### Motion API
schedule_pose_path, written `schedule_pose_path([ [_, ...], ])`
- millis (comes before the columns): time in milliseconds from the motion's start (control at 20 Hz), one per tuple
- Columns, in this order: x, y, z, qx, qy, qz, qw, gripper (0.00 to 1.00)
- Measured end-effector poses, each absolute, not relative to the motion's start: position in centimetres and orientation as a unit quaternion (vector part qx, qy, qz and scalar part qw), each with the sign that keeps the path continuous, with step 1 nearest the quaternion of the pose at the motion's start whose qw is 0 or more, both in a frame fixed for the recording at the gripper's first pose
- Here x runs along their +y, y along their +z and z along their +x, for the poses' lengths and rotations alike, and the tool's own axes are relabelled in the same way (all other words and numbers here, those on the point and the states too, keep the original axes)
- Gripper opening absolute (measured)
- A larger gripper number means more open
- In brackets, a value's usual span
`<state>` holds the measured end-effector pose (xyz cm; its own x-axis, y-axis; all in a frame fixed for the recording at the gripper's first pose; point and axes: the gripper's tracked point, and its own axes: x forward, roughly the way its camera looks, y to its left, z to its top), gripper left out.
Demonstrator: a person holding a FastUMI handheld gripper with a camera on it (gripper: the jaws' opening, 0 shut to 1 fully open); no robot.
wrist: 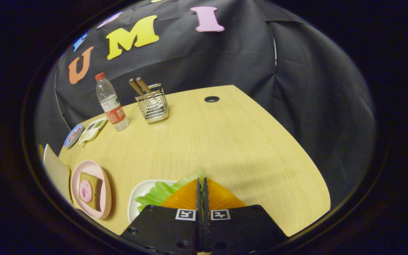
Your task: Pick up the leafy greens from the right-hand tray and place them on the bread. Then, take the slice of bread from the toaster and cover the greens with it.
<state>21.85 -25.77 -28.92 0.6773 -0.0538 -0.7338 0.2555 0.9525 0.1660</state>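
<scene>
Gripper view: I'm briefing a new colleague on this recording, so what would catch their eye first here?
First, the gripper, its fingers closed on a leaf of the lettuce that lies on a white tray just ahead of them. Beside that tray sits a pink plate with bread under a pink slice. Far across the table stand a water bottle and a wire holder.

water bottle point(111, 102) label unreadable, square coded markers on tongs point(202, 181)
</scene>
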Motion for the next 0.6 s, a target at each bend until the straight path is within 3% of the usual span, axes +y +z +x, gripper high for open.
schedule_pose_path([
  [600,-21.5,-19.0,17.5,0.307,-0.084,0.05,0.947,0.01],
])
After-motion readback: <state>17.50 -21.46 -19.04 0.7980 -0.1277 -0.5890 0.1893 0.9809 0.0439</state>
